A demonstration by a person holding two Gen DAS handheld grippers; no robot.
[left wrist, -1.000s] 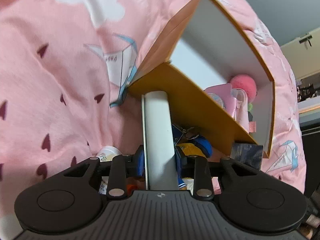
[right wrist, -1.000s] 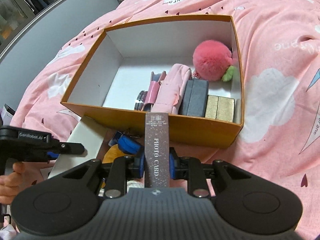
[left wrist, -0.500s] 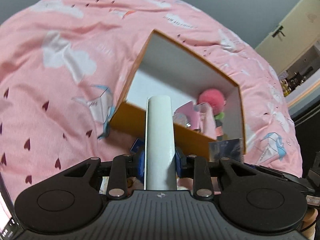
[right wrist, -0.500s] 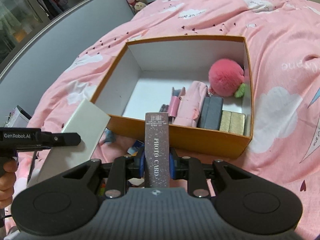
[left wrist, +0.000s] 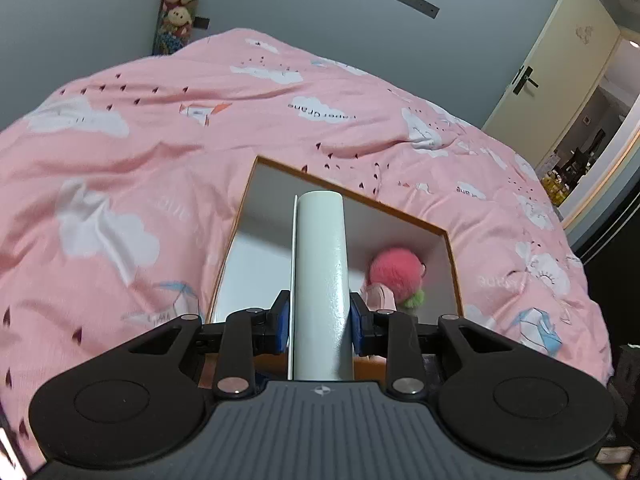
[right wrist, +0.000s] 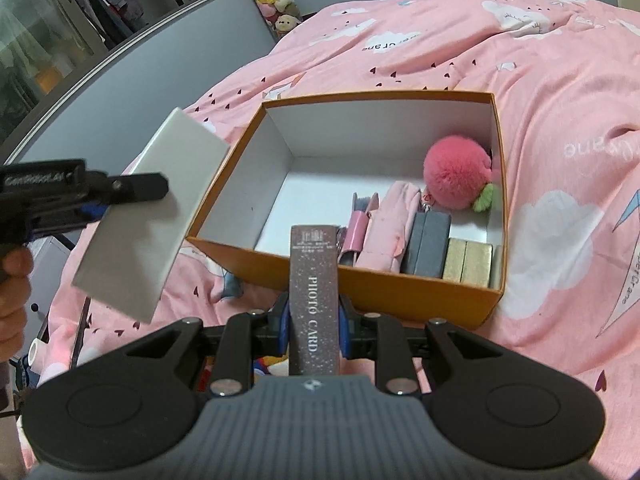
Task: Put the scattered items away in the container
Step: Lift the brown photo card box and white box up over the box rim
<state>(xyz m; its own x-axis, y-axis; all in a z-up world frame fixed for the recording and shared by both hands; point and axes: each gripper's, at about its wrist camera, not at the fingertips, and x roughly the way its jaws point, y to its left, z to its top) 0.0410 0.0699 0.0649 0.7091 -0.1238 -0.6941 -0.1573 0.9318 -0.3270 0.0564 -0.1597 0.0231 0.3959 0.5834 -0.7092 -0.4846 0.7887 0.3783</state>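
An orange box (right wrist: 420, 288) with a white inside sits on the pink bed; it also shows in the left wrist view (left wrist: 450, 240). Inside lie a pink pompom (right wrist: 458, 178), a pink pouch (right wrist: 386, 236), a dark grey case (right wrist: 428, 242) and gold boxes (right wrist: 468, 264). My left gripper (left wrist: 320, 320) is shut on a flat white box (left wrist: 320, 280), held in the air left of the orange box's near-left corner (right wrist: 148, 216). My right gripper (right wrist: 314, 320) is shut on a dark glittery "PHOTO CARD" box (right wrist: 314, 300), just in front of the orange box's near wall.
The pink quilt (right wrist: 560, 80) with clouds and hearts surrounds the box. Small loose items (right wrist: 264, 364) lie below my right gripper. A grey wall with plush toys (left wrist: 178, 4) stands behind the bed, a door (left wrist: 560, 64) at right, a wardrobe (right wrist: 60, 40) at left.
Both grippers have risen and pulled back with their loads. The left wrist view now looks over the box toward the far wall. The white box is higher beside the orange box's left corner.
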